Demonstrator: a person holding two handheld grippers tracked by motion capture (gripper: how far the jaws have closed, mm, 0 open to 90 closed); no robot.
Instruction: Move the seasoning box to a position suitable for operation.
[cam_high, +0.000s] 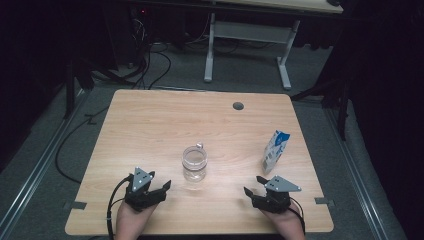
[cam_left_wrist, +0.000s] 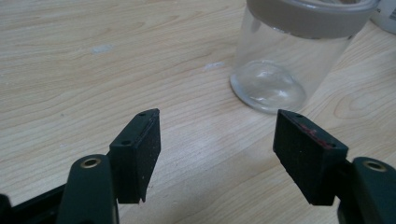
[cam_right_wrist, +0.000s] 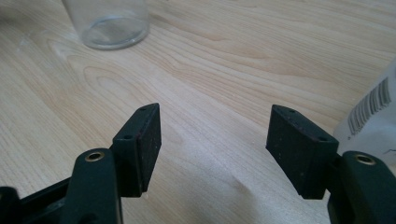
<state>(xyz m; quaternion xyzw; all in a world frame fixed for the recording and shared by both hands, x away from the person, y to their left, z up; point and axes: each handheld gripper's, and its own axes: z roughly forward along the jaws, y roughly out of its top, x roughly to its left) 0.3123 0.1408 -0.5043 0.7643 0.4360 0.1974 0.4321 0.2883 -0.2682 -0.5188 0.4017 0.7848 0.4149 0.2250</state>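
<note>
2 grippers at near desk (cam_high: 150, 115) edge: left gripper (cam_high: 161, 189), right gripper (cam_high: 252, 193), jaws of both spread, gripping nothing. Beyond, 1 clear glass jar (cam_high: 194, 163) upright mid-desk between them. Farther right, 1 white-blue carton (cam_high: 275, 151) standing.

Inventory by count:

- Wooden table (cam_high: 150, 130): one, with one round grey cable port (cam_high: 238, 106) near its far edge.
- Clear glass jar (cam_high: 194, 163): one, upright, with one grey rim band.
- Blue-and-white carton (cam_high: 275, 151): one, upright.
- Handheld grippers: two, the left gripper (cam_high: 159, 190) and the right gripper (cam_high: 254, 192), each with two black jaws standing apart and one grey three-cornered plate on top.
- Hands: two, one behind each gripper.
- White-legged desk (cam_high: 250, 30): one, on the floor beyond the table.
</note>
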